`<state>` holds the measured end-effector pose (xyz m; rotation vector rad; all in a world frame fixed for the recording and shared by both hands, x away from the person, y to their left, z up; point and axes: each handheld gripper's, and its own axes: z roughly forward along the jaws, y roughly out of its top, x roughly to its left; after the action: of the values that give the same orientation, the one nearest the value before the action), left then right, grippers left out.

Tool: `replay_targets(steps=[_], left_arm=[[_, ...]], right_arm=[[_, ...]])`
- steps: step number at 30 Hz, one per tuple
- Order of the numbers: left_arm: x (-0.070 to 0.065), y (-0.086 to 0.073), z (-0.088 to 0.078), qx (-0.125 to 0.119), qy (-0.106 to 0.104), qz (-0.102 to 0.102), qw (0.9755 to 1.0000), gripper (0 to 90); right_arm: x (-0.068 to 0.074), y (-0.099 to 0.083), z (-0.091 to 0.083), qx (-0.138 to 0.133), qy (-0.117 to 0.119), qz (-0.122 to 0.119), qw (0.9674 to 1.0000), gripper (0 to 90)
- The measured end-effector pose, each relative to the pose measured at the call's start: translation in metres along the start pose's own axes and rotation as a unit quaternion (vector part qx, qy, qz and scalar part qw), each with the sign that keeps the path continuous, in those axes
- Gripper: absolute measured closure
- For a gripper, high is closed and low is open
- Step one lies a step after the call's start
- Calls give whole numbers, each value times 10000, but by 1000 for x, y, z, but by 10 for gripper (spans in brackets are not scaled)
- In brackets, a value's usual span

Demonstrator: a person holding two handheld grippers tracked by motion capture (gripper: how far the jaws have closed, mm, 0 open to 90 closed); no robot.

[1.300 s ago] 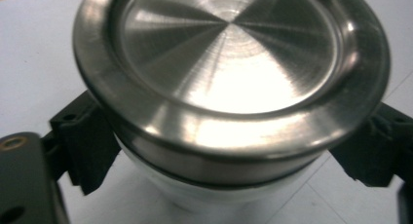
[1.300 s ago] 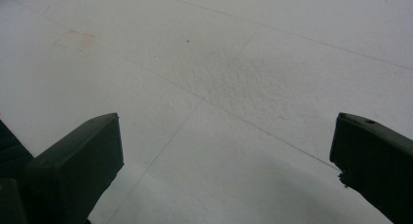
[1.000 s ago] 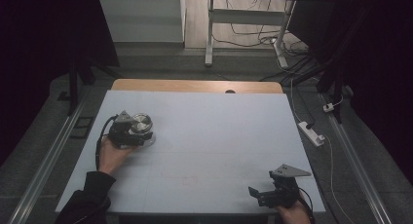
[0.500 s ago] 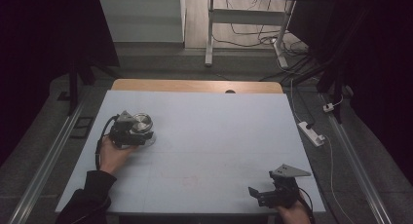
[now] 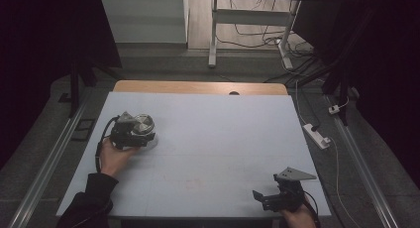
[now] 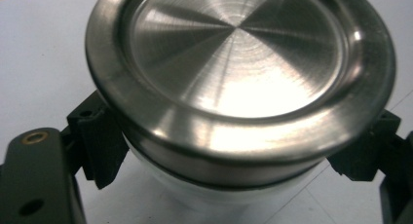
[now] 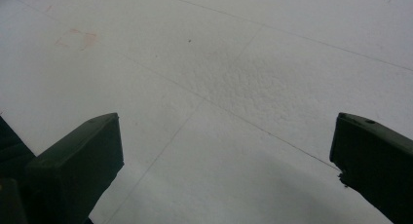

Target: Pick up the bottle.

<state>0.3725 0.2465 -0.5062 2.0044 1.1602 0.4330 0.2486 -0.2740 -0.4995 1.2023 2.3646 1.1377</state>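
The left gripper (image 6: 234, 160) has its jaws clamped on the white body of a jar (image 6: 238, 87), just under its steel lid (image 6: 234, 53); they have just been closing on it. The jar stands upright on the table (image 5: 223, 139), near its left edge. The right gripper (image 7: 229, 160), jaws spread wide and holding nothing, rests at the table's near right corner, well apart from the jar.
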Motion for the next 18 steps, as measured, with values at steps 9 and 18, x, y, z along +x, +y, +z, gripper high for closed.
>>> replay_targets(steps=[9,18], left_arm=[[-11,9,-7,-19,8,274,9996,157],[-24,21,-10,9,-215,519,9984,157]], right_arm=[[0,0,0,-2,3,2,10000,0],[0,0,0,-2,11,8,10000,0]])
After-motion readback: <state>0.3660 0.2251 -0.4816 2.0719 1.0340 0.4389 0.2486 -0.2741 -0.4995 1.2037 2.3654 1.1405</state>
